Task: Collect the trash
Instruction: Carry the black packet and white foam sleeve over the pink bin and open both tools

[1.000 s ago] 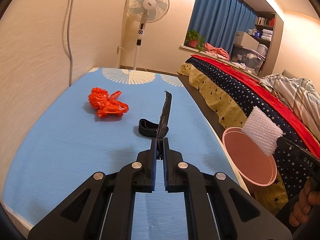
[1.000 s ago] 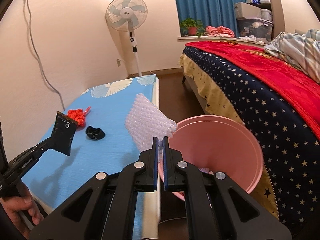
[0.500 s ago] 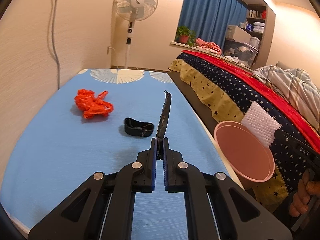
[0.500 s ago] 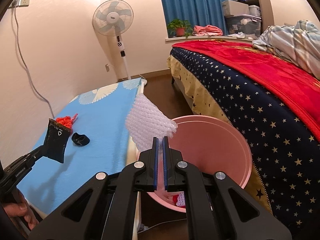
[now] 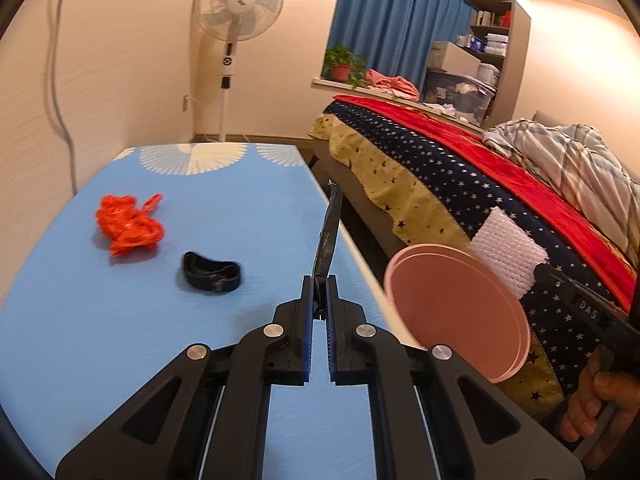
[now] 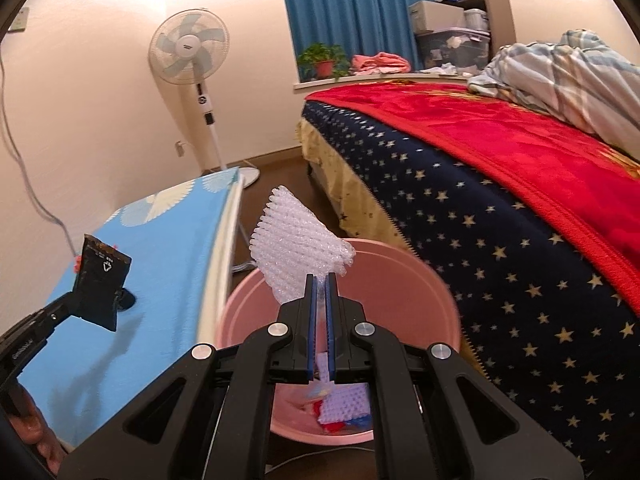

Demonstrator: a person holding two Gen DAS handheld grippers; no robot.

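A black wrapper [image 5: 329, 236] is pinched edge-on by the left gripper [image 5: 319, 300] above the blue table [image 5: 120, 320]; bubble wrap [image 6: 298, 256] is clamped by the right gripper [image 6: 319, 300] over the pink bin [image 6: 440, 292]

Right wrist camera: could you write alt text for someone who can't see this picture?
A black two-finger gripper pinches a white sheet of bubble wrap above a pink bin that already holds some trash. At left, a second gripper holds a black packet over a blue table; a star-patterned bed lies at right.
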